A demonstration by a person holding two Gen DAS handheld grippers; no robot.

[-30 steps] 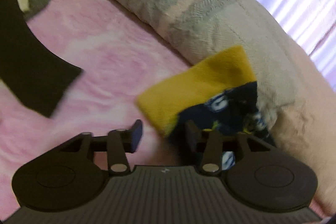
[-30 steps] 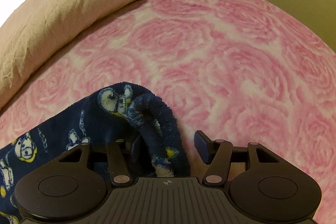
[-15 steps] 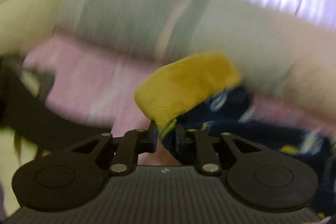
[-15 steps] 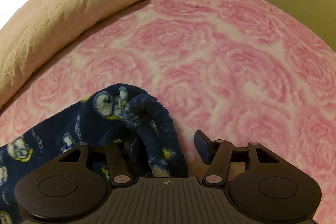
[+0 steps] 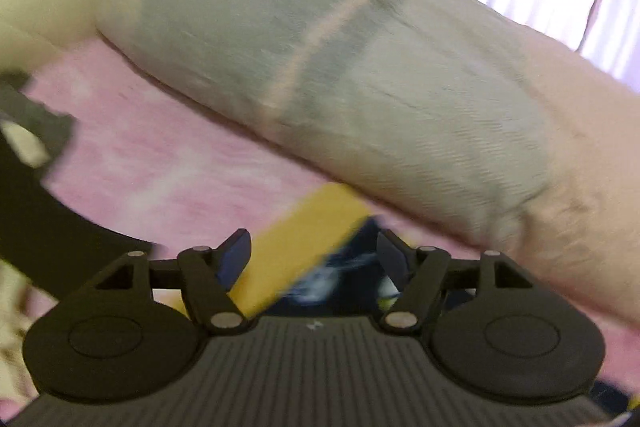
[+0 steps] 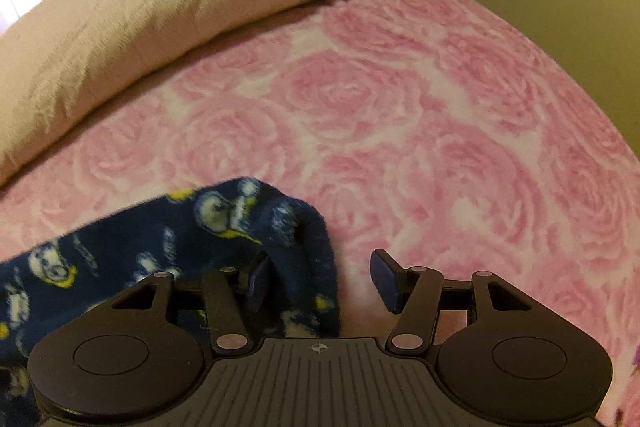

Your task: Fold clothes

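Fleece (image 6: 168, 247), navy with penguins and a yellow band (image 5: 296, 243), lies on the pink bedspread (image 6: 400, 131) by the duvet (image 5: 360, 67). Looks soft, light and floppy; I'd grab the thick edges. Both the left gripper (image 5: 314, 254) and right gripper (image 6: 320, 277) have jaws spread, cloth between them. Only the left view shows the yellow and a black garment (image 5: 36, 227).

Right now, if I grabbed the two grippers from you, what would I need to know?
Left gripper: open, holding nothing; the yellow cuff of the fleece lies between its fingers.
Right gripper: open; a fold of the blue fleece sits by its left finger, ungripped.
The fleece lies on the pink bedspread, beside the pillow.
Done: no finished fold visible.
Left: grip both ends and fold.
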